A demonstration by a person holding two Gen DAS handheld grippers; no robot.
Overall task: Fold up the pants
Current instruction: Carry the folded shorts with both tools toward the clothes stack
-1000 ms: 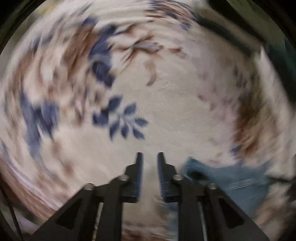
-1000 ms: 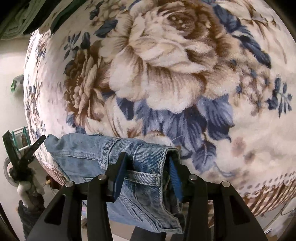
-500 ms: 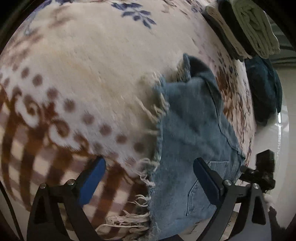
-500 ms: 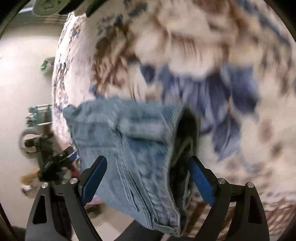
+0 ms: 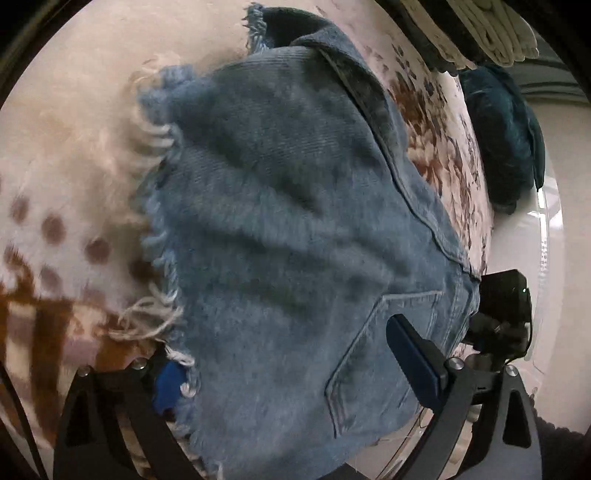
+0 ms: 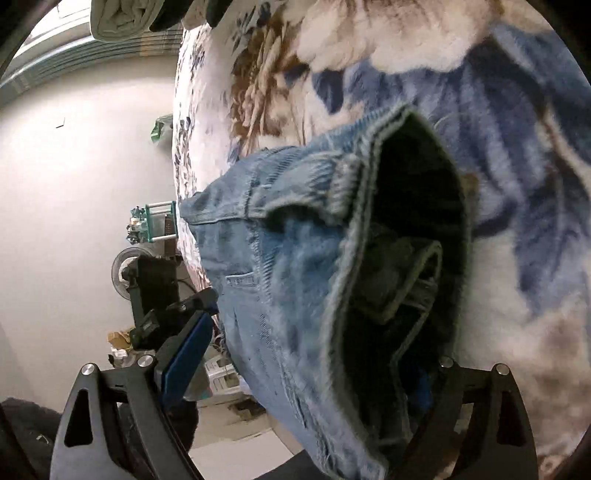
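Left wrist view first: the left gripper (image 5: 295, 373) has its fingers (image 5: 417, 365) spread wide, nothing pinched, and the denim shorts (image 5: 295, 229) fill the gap between them, lying on the floral blanket (image 5: 66, 155). The frayed hem sits right over the near-side finger, the back pocket just beside the other one, so the cloth is between the fingers but not gripped as far as I can tell. Folded stuff (image 5: 491, 33) and a dark bundle (image 5: 506, 136) sit further off along the blanket's edge. Right wrist view: the right gripper (image 6: 306, 369) is spread wide too, released, with the waistband end of the shorts gaping between its fingers (image 6: 188, 354); one finger is mostly hidden behind the denim. The shorts hang a bit over the blanket's edge there. My read is this is the regrasp step, both ends lined up for a fresh pinch. Next move probably calls for closing on hem and waistband cleanly, grabbing both layers, then bringing one end over the other.
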